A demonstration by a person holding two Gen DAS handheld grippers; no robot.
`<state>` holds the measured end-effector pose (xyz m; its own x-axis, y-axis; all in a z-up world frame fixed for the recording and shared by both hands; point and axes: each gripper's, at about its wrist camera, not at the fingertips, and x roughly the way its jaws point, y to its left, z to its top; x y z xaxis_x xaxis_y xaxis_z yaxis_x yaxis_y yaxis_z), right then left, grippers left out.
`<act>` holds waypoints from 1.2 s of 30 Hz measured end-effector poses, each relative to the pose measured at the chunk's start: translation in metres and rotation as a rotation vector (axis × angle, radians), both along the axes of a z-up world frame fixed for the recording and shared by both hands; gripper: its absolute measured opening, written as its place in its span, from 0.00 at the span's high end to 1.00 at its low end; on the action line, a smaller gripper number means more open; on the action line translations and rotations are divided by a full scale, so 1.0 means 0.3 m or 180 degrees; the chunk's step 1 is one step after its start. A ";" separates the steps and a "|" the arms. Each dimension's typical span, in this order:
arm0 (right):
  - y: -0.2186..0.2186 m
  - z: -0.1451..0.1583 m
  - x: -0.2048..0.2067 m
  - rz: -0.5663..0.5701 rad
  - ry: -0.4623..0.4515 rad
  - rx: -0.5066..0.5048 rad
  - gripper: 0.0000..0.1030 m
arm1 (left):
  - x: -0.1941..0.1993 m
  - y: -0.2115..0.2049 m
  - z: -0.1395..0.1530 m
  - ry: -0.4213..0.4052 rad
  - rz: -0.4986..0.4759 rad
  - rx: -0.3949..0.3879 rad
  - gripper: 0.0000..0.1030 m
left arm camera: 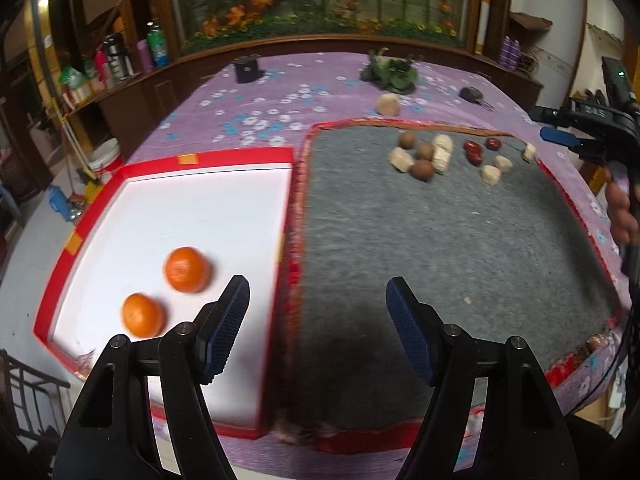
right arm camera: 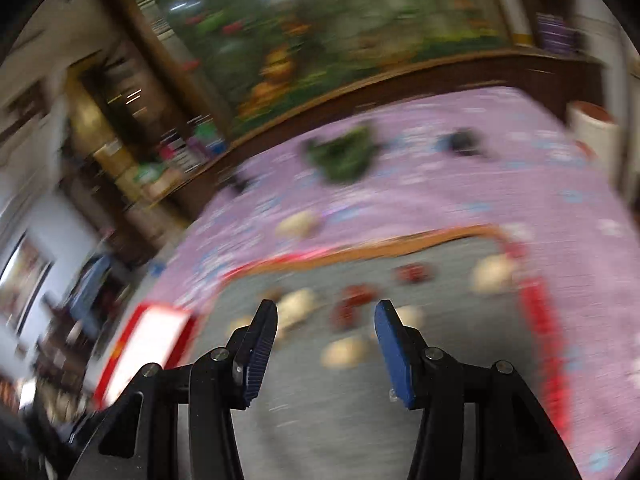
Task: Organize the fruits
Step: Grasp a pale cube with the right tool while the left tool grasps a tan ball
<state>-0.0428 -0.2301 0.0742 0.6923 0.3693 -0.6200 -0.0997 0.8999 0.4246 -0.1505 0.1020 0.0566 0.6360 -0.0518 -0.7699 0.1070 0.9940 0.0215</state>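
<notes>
Two oranges lie in the white tray with a red rim, just left of the left gripper and touching neither finger. Left gripper: released, jaws wide, nothing between them; it hangs over the seam where the tray meets the grey felt mat.

Far ahead of that gripper and to its right, on the mat: three brown round fruits, two red dates and several pale chunks, loosely clustered. One more pale chunk sits beyond the mat's red border on the purple flowered cloth covering the desk.

Right gripper: released, jaws apart and empty. Its view is heavily motion-blurred; red and pale blobs lie on the mat ahead of the fingertips, not identifiable singly. In the left wrist view it shows at the right edge, gripped by a hand.

Room: dark green leafy thing and small black objects on the far cloth; wooden cabinet with a flower mural behind the desk; shelf with bottles at far left.
</notes>
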 end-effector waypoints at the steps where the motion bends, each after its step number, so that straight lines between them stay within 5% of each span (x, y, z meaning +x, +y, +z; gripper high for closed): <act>1: -0.050 -0.003 0.026 -0.0142 0.0055 0.0006 0.52 | 0.016 -0.010 0.006 0.0039 -0.0043 -0.0070 0.31; 9: -0.262 -0.094 0.188 -0.0622 0.0600 0.0440 0.52 | 0.167 -0.174 0.108 0.0064 -0.0413 -0.0434 0.31; 17: -0.299 -0.138 0.195 -0.0551 0.0548 0.0550 0.55 | 0.245 -0.433 0.047 0.0267 -0.0886 -0.0224 0.31; 28: -0.313 -0.184 0.212 -0.0480 0.0802 0.0537 0.57 | 0.391 -0.610 -0.042 0.0405 -0.1084 -0.0140 0.31; 36: -0.303 -0.229 0.233 -0.0506 0.0932 0.0533 0.60 | 0.451 -0.674 -0.098 0.0630 -0.1227 -0.0213 0.62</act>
<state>0.0270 -0.3211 0.0054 0.5514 0.3845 -0.7404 0.1831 0.8101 0.5570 -0.0151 -0.1001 0.0271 0.4010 -0.3105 -0.8618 0.4660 0.8791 -0.0999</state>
